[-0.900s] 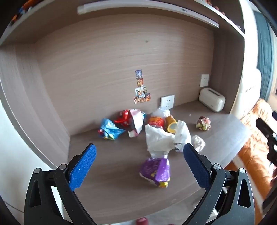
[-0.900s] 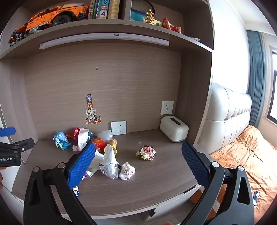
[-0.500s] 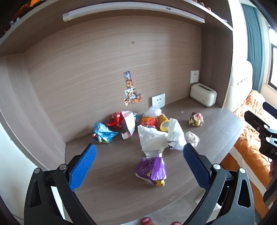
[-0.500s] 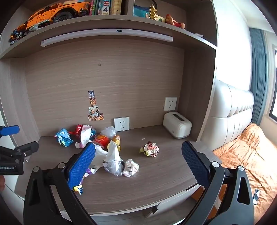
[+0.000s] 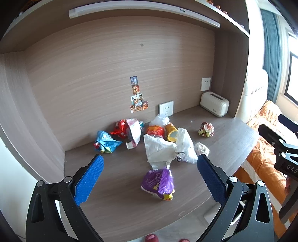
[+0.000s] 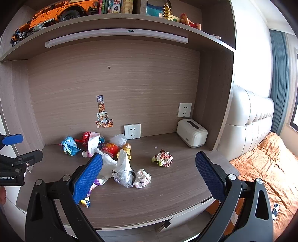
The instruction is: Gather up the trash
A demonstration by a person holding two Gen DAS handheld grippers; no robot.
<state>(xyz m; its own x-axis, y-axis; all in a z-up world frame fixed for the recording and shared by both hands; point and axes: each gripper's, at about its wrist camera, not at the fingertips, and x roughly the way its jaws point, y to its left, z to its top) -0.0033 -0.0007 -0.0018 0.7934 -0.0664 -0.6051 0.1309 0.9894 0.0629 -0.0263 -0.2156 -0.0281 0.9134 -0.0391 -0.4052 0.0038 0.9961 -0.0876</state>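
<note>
Wooden desk (image 6: 167, 195) in a bedroom alcove, wrappers (image 5: 157, 183) heaped left of toaster (image 6: 191, 133), left gripper (image 5: 149, 175) and right gripper (image 6: 149, 173) both released, empty.

White toaster (image 6: 191, 133) sitting at desk's (image 6: 177, 188) back right corner, under a wall socket (image 6: 184, 110). Sticker strip (image 6: 103, 112) clinging to the wood back panel. Orange toy truck (image 6: 61, 11) and books (image 6: 115, 6) resting on the upper shelf. Orange bedding (image 6: 264, 167) lying off to the right.
</note>
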